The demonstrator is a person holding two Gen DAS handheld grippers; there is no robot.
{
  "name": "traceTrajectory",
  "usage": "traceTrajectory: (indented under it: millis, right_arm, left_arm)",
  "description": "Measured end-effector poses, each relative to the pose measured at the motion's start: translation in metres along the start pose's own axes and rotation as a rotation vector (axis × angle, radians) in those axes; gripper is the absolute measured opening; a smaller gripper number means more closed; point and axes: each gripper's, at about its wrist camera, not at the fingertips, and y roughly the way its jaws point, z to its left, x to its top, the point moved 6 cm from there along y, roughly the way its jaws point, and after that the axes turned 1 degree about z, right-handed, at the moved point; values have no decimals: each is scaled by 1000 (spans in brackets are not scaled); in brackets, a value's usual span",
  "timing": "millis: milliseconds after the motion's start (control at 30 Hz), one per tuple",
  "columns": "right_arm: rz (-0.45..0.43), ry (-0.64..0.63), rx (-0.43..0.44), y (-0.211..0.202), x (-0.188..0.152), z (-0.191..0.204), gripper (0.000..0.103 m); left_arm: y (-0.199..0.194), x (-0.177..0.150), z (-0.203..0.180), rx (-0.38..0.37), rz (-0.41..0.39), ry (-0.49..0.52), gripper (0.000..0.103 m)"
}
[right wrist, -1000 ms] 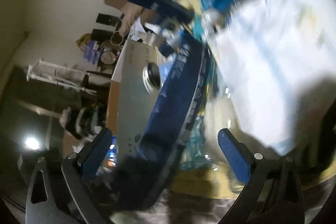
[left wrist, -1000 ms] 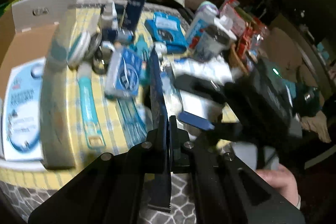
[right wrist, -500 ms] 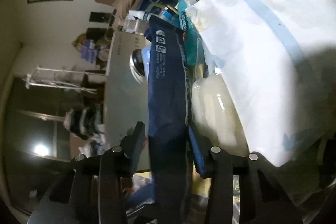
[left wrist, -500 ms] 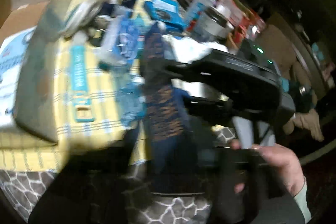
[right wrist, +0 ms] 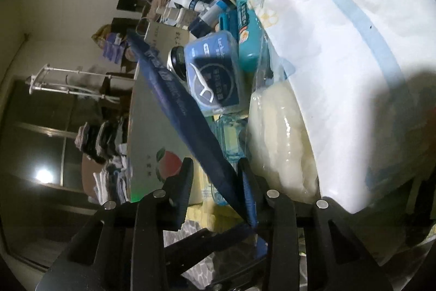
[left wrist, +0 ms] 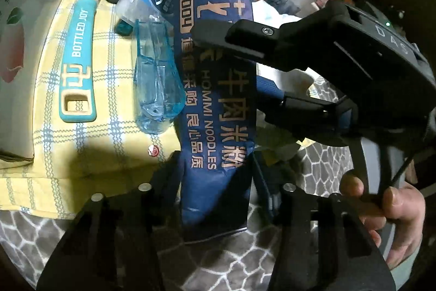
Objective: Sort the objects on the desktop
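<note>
A long dark blue noodle packet (left wrist: 215, 100) runs up the middle of the left wrist view, its printed face toward the camera. My right gripper (left wrist: 229, 59) comes in from the right and clamps it across the middle, its jaws still closing. From the right wrist view the packet (right wrist: 177, 89) slants edge-on up to the left, pinched in that gripper (right wrist: 215, 179). My left gripper (left wrist: 215, 176) is open around the packet's lower end. Its jaws are closing, and the packet's edges sit close to the pads.
On the yellow checked cloth (left wrist: 81, 149) lie a teal strap (left wrist: 79, 62), a clear blue plastic piece (left wrist: 155, 89) and a floss-pick box (right wrist: 215, 72). A grey carton (left wrist: 11, 45) stands at the left. A white pillow-like bag (right wrist: 340, 59) fills the right. A hand (left wrist: 395, 214) grips the right tool.
My left gripper let go of the packet's edge, sank toward the table and now narrows around it. My right gripper went from wide open to clamped on the packet.
</note>
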Motion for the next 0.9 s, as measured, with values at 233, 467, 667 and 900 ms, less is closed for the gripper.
traceTrajectory:
  millis: [233, 467, 667, 900]
  right_arm:
    - [-13, 36, 108, -5, 0, 8, 33]
    - [-47, -48, 257, -20, 1, 62, 32]
    - [0, -97, 328, 13, 7, 130, 32]
    - [89, -178, 324, 102, 41, 232, 32]
  left_arm:
    - [-25, 3, -3, -12, -62, 33, 40]
    - [-93, 20, -9, -28, -164, 94, 39]
    - [-155, 52, 10, 5, -209, 146, 39]
    - [-238, 110, 83, 83, -286, 121, 39]
